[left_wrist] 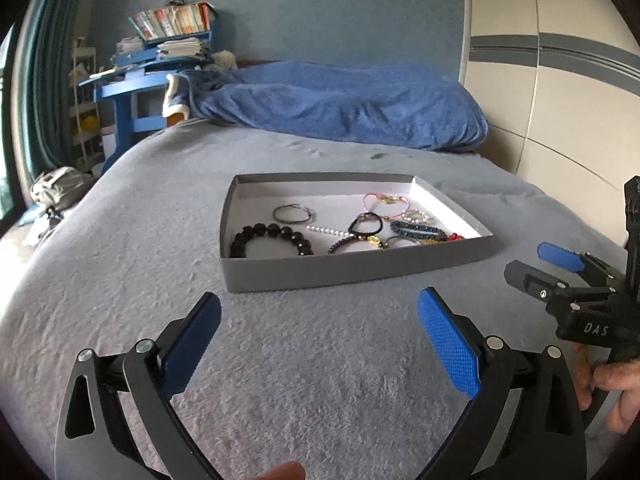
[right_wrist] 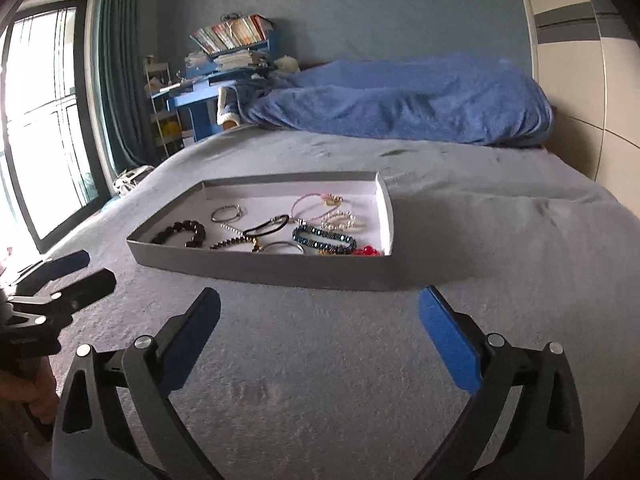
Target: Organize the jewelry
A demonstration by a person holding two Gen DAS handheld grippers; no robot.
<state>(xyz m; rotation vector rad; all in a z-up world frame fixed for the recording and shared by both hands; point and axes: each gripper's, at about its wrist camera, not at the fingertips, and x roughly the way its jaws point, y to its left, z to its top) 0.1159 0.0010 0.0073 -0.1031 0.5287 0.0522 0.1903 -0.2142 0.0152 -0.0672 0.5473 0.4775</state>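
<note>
A shallow grey box lid [left_wrist: 352, 270] [right_wrist: 256, 266] lies on the grey bed and holds several bracelets. Among them are a black bead bracelet [left_wrist: 269, 236] [right_wrist: 182, 230], a thin silver ring bracelet [left_wrist: 293, 214] [right_wrist: 227, 213], a blue beaded band [left_wrist: 418, 230] [right_wrist: 324, 238] and a pink cord bracelet [left_wrist: 384, 201] [right_wrist: 316, 202]. My left gripper [left_wrist: 320, 314] hovers open in front of the box, nothing between its blue pads. My right gripper [right_wrist: 320, 312] [left_wrist: 550, 268] is open too, just short of the box's near wall, empty.
A rumpled blue blanket [left_wrist: 340, 104] [right_wrist: 400, 100] lies across the far end of the bed. A blue desk [left_wrist: 132, 92] stacked with books stands at the back left, a window [right_wrist: 44, 112] beyond it. A wardrobe [left_wrist: 560, 60] runs along the right. A hand [left_wrist: 612, 392] holds the right gripper's handle.
</note>
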